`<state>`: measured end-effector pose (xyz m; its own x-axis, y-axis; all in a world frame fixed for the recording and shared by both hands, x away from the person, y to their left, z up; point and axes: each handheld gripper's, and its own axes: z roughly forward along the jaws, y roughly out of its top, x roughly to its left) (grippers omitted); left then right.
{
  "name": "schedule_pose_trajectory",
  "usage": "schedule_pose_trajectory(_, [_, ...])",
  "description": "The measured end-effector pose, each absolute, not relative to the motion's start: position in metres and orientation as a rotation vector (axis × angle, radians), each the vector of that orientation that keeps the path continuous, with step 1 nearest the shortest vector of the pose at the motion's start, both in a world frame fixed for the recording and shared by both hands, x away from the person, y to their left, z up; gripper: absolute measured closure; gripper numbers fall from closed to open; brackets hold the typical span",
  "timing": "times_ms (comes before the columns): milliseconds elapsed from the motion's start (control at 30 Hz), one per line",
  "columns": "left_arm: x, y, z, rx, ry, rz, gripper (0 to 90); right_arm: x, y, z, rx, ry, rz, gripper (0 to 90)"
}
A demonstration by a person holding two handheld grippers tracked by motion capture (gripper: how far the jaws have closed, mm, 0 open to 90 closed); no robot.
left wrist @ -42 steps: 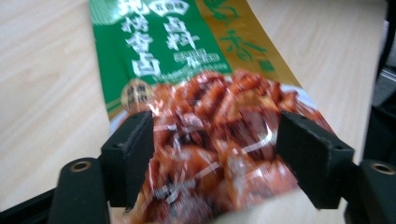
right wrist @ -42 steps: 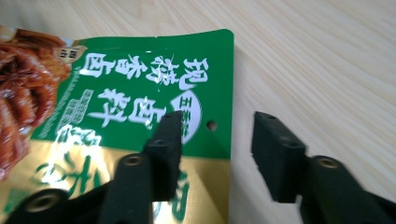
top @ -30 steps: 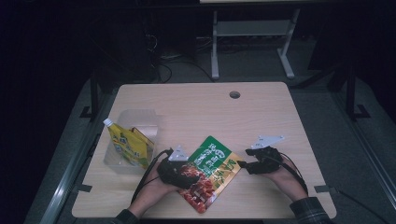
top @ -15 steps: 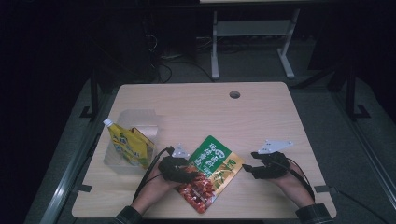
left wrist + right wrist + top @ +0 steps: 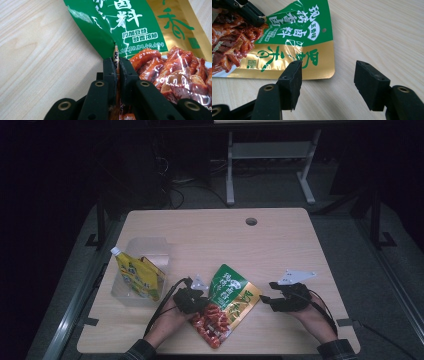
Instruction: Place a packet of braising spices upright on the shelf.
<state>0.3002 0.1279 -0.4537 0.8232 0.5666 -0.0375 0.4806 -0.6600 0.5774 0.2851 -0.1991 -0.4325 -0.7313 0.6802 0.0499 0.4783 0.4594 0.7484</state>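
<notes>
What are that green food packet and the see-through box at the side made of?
The food packet looks like glossy plastic film: it creases and throws sharp glints where the left gripper pinches its edge. The box seems clear rigid plastic, since the yellow pouches show through its walls.

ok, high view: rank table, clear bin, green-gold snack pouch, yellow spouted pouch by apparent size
1. table
2. clear bin and green-gold snack pouch: look about alike, so no ranking between them
3. yellow spouted pouch, standing in the bin
</notes>
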Motion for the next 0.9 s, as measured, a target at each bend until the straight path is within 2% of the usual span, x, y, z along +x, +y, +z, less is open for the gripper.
schedule_pose_trajectory(267, [0.304, 0.137, -0.455, 2.339, 0.765, 0.123, 89.5, 0.281, -0.2, -0.431, 1.022, 2.442, 1.16, 34.8])
schedule_pose_trajectory(500, [0.304, 0.146, -0.445, 2.246, 0.775, 0.135, 89.6, 0.267, -0.208, -0.432, 1.078, 2.422, 1.185, 30.1])
schedule_pose_trajectory(700, [0.301, 0.156, -0.427, 2.143, 0.776, 0.166, 89.8, 0.262, -0.208, -0.435, 1.119, 2.469, 1.235, 21.8])
schedule_pose_trajectory(900, [0.299, 0.159, -0.413, 2.05, 0.771, 0.173, 90.0, 0.26, -0.197, -0.44, 1.106, 2.54, 1.3, 19.9])
